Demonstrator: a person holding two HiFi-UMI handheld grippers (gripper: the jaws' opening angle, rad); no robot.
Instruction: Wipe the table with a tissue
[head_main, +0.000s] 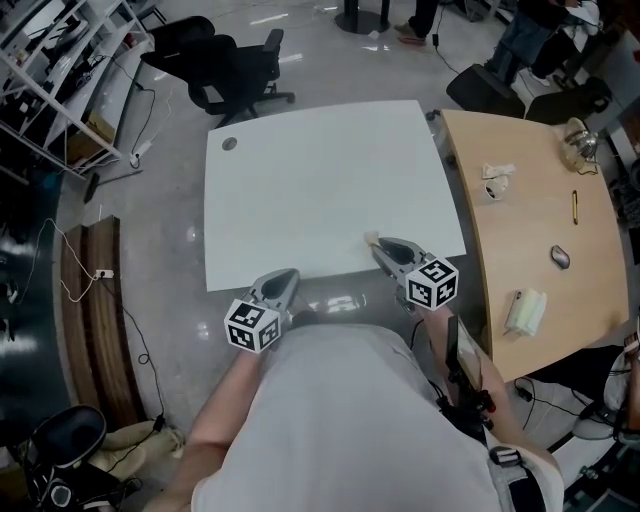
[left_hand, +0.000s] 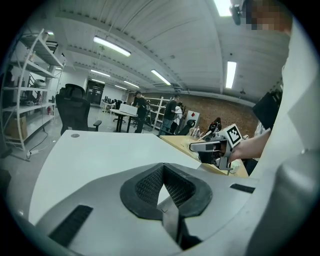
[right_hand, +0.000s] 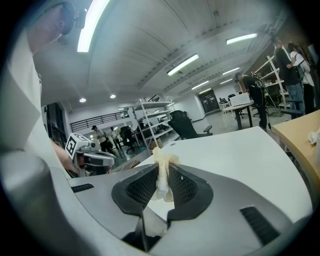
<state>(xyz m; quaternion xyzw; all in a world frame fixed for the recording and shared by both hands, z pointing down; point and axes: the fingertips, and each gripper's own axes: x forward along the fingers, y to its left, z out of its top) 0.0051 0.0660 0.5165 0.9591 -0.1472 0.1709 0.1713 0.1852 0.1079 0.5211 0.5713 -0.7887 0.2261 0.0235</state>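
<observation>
White desk, open office. Right gripper clamps a twisted tissue; left gripper closed, empty. Pressing hard could tear the thin tissue free.

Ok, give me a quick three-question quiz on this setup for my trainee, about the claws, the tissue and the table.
1. True or false: the left claw holds the tissue.
2. The right claw has its tip over: A) the white table; B) the wooden desk; C) the floor.
3. Fill in: the left claw's jaws are ___, with nothing between them.
Key: 1 false, the right claw grips it; 2 A; 3 together.
</observation>
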